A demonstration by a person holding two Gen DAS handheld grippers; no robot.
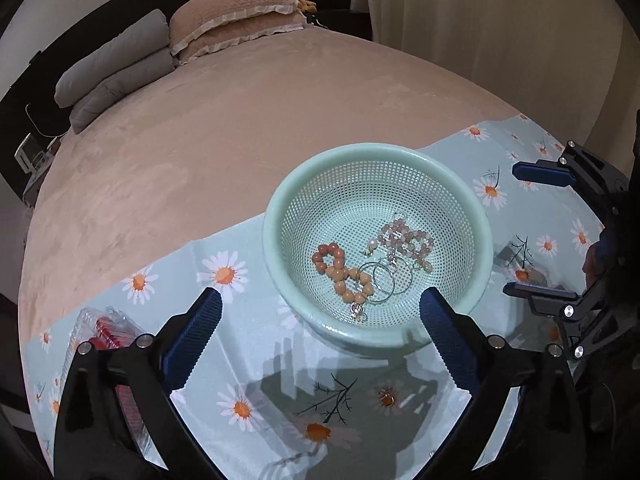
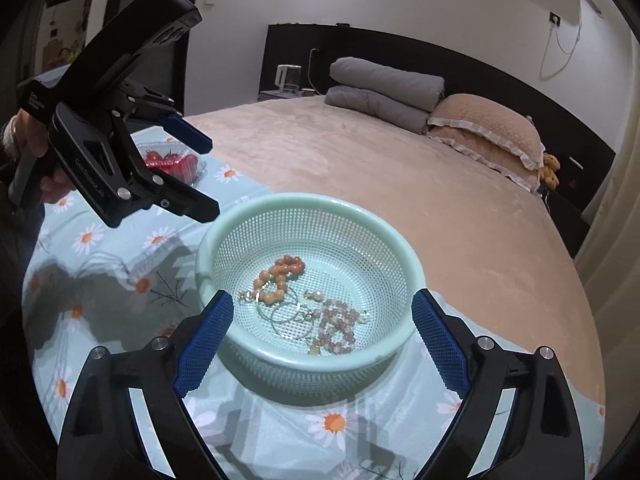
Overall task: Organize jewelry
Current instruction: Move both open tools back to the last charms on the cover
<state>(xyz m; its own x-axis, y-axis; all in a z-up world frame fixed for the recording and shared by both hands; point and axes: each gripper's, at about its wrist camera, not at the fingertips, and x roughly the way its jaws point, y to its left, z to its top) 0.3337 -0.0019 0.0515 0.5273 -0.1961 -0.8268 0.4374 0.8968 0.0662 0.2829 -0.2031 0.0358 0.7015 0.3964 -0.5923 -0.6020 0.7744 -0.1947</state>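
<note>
A pale green mesh basket [image 1: 280, 216] [image 2: 416, 276] stands on a daisy-print cloth [image 1: 224, 344] [image 2: 104, 272] on the bed. In it lie an orange bead bracelet [image 1: 340, 274] [image 2: 278, 276], a pink bead bracelet [image 1: 408, 242] [image 2: 340, 326], silver hoop earrings [image 1: 386, 280] [image 2: 286, 314] and a pearl earring [image 2: 317, 295]. My left gripper [image 1: 320, 338] is open and empty, above the basket's near rim; it also shows in the right wrist view [image 2: 208, 176]. My right gripper [image 2: 322, 340] is open and empty at the basket's near side; it also shows in the left wrist view [image 1: 514, 232].
A clear plastic box with red contents [image 1: 108, 332] [image 2: 172, 162] lies on the cloth at the left. The pink bed cover [image 1: 240, 120] stretches beyond, with pink pillows [image 1: 236, 20] and folded grey quilts [image 2: 384, 92] at the headboard. A curtain [image 1: 480, 20] hangs at the right.
</note>
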